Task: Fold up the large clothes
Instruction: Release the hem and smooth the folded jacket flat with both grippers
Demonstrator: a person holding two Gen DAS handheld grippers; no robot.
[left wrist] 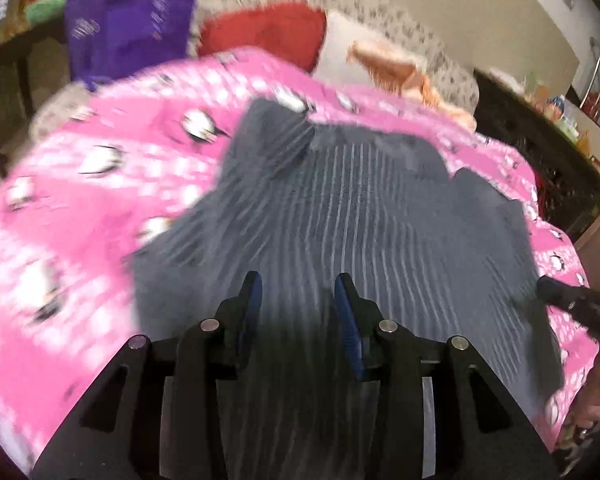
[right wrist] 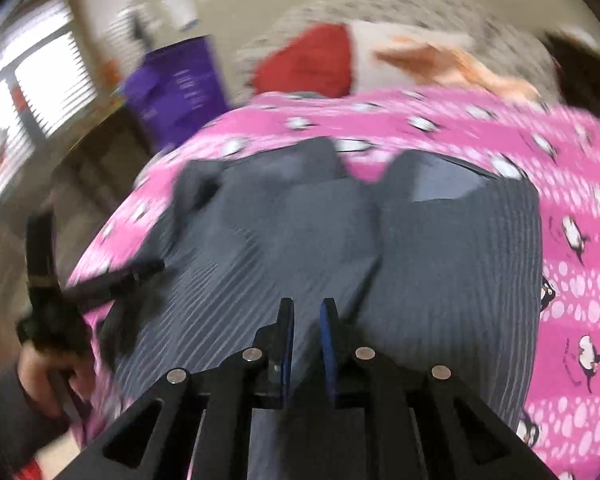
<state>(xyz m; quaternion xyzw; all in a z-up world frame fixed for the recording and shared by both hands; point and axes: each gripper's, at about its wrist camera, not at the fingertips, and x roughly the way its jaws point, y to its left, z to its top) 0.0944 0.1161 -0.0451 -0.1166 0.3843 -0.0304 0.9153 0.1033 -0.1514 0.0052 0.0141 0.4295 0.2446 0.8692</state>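
A dark grey garment with thin pale stripes (left wrist: pixel 360 216) lies spread on a pink penguin-print bedspread (left wrist: pixel 80 208). It also fills the middle of the right wrist view (right wrist: pixel 440 248), with two folded flaps at its far end. My left gripper (left wrist: pixel 298 284) hovers over the garment's near part, jaws open and empty. My right gripper (right wrist: pixel 307 306) is over the garment's near edge, fingers a narrow gap apart with nothing between them. The right gripper shows at the right edge of the left wrist view (left wrist: pixel 572 300); the left gripper shows at the left of the right wrist view (right wrist: pixel 112 280).
A red pillow (left wrist: pixel 268 36) and a white pillow with an orange print (left wrist: pixel 380 60) lie at the head of the bed. A purple bag (left wrist: pixel 128 20) stands on the left beside a dark table (left wrist: pixel 8 52). A cluttered dark shelf (left wrist: pixel 540 136) runs along the right.
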